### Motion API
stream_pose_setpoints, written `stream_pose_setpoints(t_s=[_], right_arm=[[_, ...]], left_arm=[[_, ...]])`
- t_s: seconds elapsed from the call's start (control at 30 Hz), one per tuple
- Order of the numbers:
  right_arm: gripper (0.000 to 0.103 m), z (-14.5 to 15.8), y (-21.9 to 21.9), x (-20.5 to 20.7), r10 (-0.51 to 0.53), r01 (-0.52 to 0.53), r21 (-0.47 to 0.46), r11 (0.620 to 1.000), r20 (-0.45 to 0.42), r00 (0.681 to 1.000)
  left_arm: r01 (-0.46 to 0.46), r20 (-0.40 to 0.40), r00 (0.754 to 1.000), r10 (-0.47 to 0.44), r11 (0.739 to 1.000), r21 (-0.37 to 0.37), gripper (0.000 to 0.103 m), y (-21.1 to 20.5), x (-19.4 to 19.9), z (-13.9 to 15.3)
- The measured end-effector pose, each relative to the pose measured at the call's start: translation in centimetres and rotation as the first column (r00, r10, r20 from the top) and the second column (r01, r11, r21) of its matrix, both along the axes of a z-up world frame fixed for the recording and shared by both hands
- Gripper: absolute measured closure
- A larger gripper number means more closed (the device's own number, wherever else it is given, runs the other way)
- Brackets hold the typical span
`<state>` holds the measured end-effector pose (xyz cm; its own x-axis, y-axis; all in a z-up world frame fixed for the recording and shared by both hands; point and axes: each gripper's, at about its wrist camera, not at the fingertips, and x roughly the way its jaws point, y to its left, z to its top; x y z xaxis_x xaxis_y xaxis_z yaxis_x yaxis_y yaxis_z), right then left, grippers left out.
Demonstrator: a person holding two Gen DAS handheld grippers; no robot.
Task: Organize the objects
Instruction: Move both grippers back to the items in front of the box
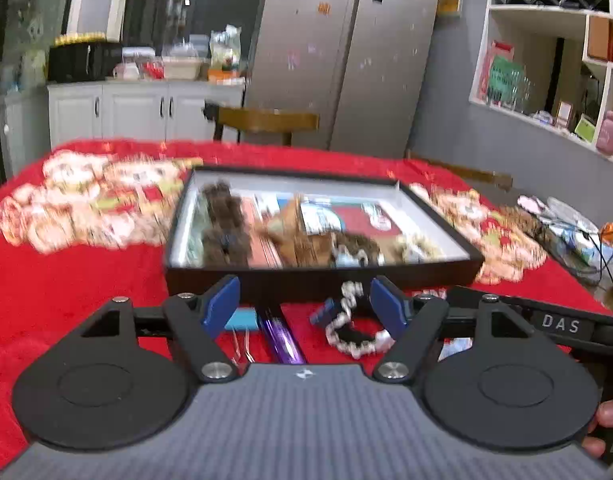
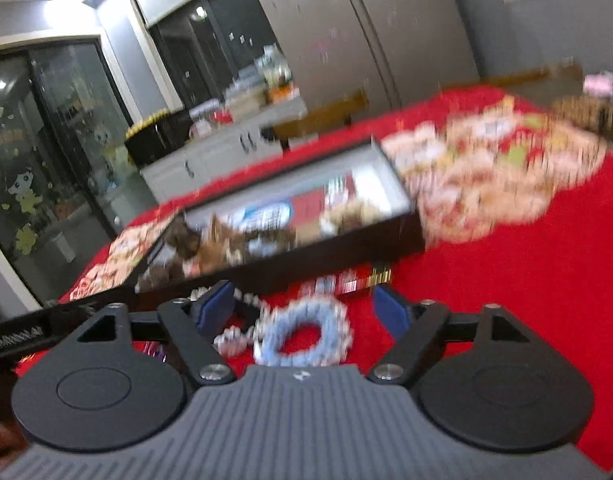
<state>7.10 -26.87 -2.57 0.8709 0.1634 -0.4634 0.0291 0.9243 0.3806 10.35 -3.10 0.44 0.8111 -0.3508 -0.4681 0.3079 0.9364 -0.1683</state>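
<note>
both grippers low at the near edge of the red cloth, jaws apart

the table is covered by a red cloth with a blurred cartoon print. to the left of the black tray the cloth lies bare out to the table's left edge, and in the right wrist view a wide bare stretch runs along the right side to the near edge. past the far edge stand a wooden chair back and a steel fridge.

the left gripper has its 2 blue pads apart, gripping nothing. below and between them, on the cloth just in front of the tray's near wall, lie a purple pen, a light blue block half hidden by the left pad, and a black and white scrunchie next to the right pad (contact is unclear).

the right gripper also has its pads apart and empty. a pale blue scrunchie lies flat on the cloth between them, nearer the left pad, touching neither. the black and white scrunchie sits just beside it at the left pad. a small red and gold packet lies against the tray's near wall.

the tray is shallow, black outside, pale inside. it holds dark brown furry hair ties along its left side, tan and pale scrunchies near the front wall, and flat printed cards, 1 of them red, on the floor (blur hides the details).
</note>
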Motion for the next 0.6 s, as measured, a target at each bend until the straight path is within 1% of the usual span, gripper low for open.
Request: stream_pose_setpoints(t_s=[0.03, 0.07, 0.1, 0.13, 0.17, 0.23, 0.4, 0.5, 0.6], right_arm=[[0.028, -0.3, 0.5, -0.1, -0.008, 0.008, -0.032, 0.999, -0.009, 1.000], [0.030, -0.5, 1.1, -0.1, -0.025, 0.023, -0.075, 0.997, -0.023, 0.999], [0.035, -0.8, 1.5, -0.1, -0.034, 0.029, -0.108, 0.994, -0.040, 0.999], [0.038, -1.0, 1.7, 0.1, -0.038, 0.031, -0.121, 0.992, -0.056, 0.998], [0.038, -1.3, 1.7, 0.1, -0.038, 0.029, -0.123, 0.992, -0.068, 0.997], [0.038, -1.3, 1.4, 0.4, -0.030, 0.022, -0.115, 0.993, -0.069, 0.997], [0.038, -1.2, 1.4, 0.5, -0.019, 0.011, -0.112, 0.994, -0.064, 0.998], [0.038, -1.2, 1.1, 0.4, -0.026, 0.021, -0.090, 0.996, -0.056, 0.998], [0.038, -1.2, 0.8, 0.6, -0.026, 0.023, -0.065, 0.998, -0.055, 0.998]], left_arm=[[0.001, -0.007, 1.000, -0.001, 1.000, 0.009, 0.029, -0.3, 0.0, -0.4], [0.004, -0.014, 1.000, -0.004, 1.000, 0.019, 0.033, -0.5, 0.0, -0.9], [0.009, -0.024, 1.000, -0.008, 1.000, 0.026, 0.041, -0.8, -0.1, -1.3], [0.009, -0.033, 0.999, -0.008, 1.000, 0.024, 0.045, -0.9, -0.1, -1.7], [0.009, -0.046, 0.999, -0.007, 1.000, 0.025, 0.048, -1.0, -0.1, -2.0], [0.022, -0.068, 0.998, -0.019, 0.999, 0.038, 0.048, -1.3, 0.3, -2.5], [0.008, -0.136, 0.991, 0.003, 0.997, 0.079, 0.048, -1.6, 1.3, -4.0], [0.002, -0.109, 0.994, 0.010, 0.994, 0.107, 0.047, -1.8, 1.3, -4.3], [0.004, -0.105, 0.994, 0.007, 0.995, 0.103, 0.047, -1.7, 1.4, -4.5]])
